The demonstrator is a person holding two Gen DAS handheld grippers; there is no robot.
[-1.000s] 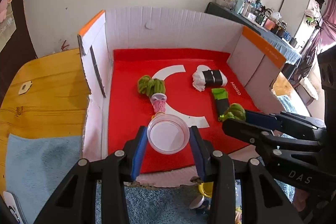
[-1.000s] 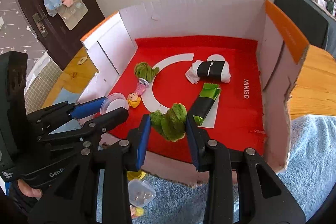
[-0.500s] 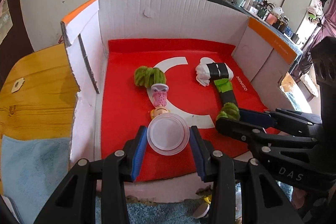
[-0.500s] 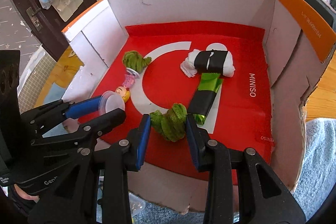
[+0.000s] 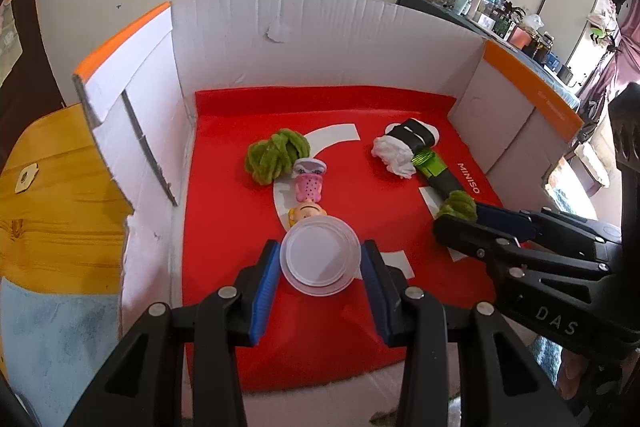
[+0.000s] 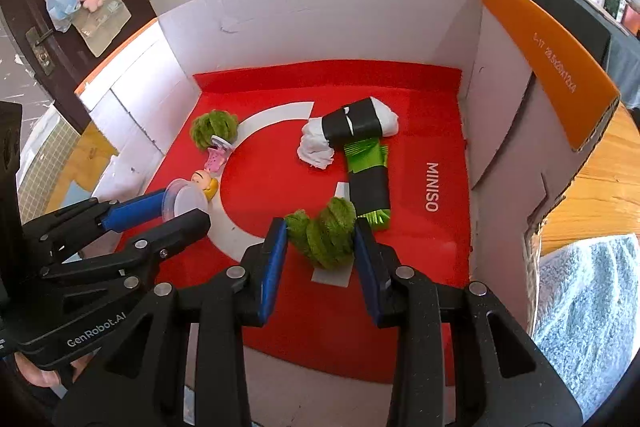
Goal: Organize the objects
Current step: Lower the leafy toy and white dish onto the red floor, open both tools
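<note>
My left gripper (image 5: 319, 254) is shut on a clear round plastic tub (image 5: 319, 261), held low over the red liner (image 5: 228, 227) of a white cardboard box (image 5: 320, 43). To its right, my right gripper (image 6: 322, 231) is shut on a fuzzy green bundle (image 6: 325, 235), also just above the liner. In the right wrist view the left gripper (image 6: 182, 207) and tub (image 6: 185, 201) show at the left. Lying in the box are a second green bundle (image 5: 278, 155), a small doll (image 5: 308, 195), a white cloth roll with a black band (image 5: 404, 147) and a green comb in a black sleeve (image 6: 368, 179).
The box walls rise on three sides, with orange flaps (image 6: 548, 59) at left and right. The box rests on a wooden table (image 5: 52, 187). A light blue towel (image 5: 52, 339) lies at the near left and a grey-blue towel (image 6: 588, 307) at the near right.
Both grippers have come forward and down into the box with the tub and the green bundle still held. The tub now hangs just in front of the doll's head.
</note>
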